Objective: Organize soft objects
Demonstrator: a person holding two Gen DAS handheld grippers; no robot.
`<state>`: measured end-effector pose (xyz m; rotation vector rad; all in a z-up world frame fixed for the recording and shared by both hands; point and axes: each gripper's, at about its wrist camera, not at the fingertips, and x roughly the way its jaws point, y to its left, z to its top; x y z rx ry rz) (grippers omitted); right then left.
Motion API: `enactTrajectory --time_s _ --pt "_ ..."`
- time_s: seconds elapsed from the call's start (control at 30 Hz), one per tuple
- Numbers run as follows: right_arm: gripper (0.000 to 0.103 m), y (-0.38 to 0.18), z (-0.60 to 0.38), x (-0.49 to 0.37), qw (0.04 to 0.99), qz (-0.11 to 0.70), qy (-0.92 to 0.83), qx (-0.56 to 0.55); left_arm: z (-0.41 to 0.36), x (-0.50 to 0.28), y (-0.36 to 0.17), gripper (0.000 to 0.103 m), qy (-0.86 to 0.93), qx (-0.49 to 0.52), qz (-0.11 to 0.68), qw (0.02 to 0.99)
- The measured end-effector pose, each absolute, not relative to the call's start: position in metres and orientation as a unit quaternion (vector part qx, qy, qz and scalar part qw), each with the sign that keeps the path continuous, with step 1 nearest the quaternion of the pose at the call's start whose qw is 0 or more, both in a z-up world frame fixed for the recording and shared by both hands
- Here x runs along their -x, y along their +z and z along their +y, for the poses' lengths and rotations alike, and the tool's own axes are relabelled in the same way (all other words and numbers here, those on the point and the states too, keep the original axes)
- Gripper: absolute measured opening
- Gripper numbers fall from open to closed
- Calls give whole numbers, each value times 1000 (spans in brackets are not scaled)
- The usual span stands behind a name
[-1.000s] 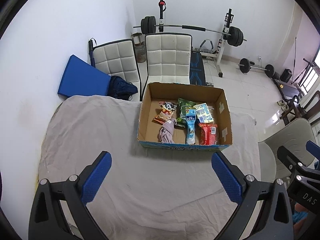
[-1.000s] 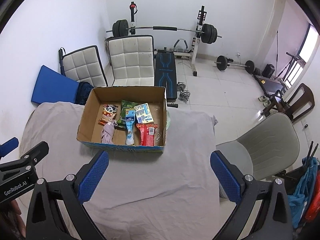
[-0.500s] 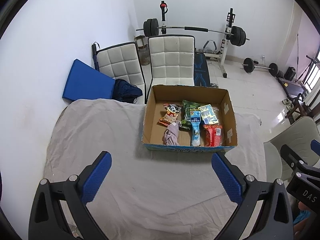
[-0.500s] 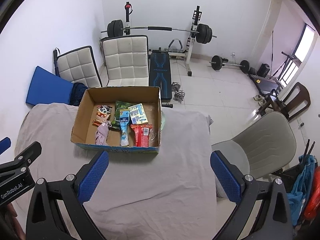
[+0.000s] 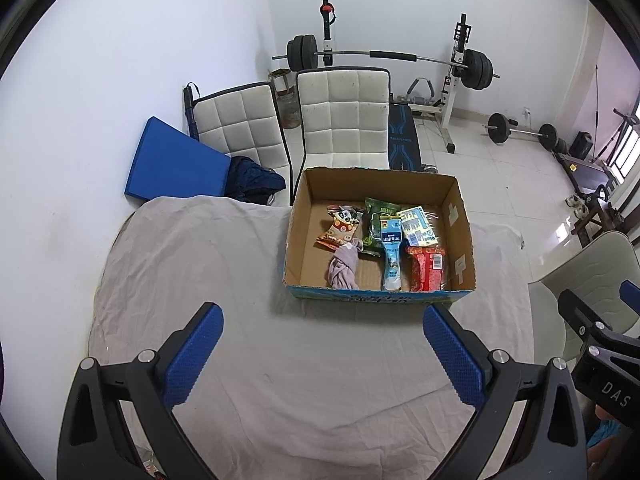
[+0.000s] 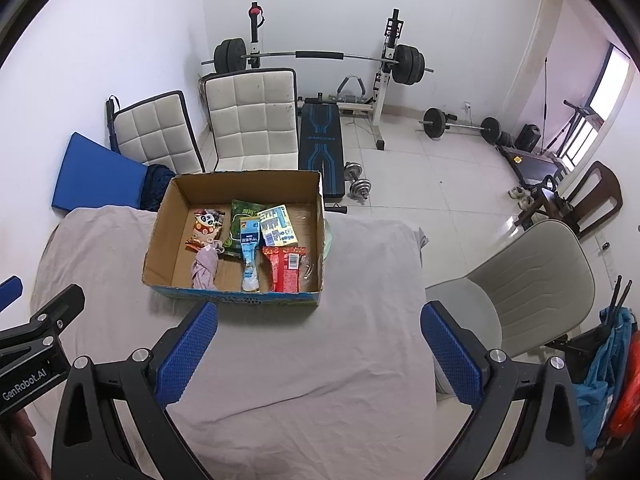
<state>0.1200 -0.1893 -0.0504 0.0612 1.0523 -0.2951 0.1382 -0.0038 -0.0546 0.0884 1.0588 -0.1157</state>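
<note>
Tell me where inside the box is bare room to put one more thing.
In the cardboard box, bare floor lies along the left wall, beside the panda packet and pink cloth. The middle and right are crowded with packets.

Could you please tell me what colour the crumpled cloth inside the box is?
The cloth is pale pinkish-lilac, clearest in the left wrist view.

Cardboard box [image 6: 234, 300] of snack packets [image 6: 285, 270] on sheet-covered table [image 6: 300, 360]; right gripper [image 6: 318, 344] spread wide
</note>
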Motion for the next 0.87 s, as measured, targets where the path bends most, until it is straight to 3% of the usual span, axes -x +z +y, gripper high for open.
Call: enactTrajectory --time_s 0.87 --pt "103 -46 -186 -123 856 498 -134 -40 1 -140 -48 102 -48 -31 495 867"
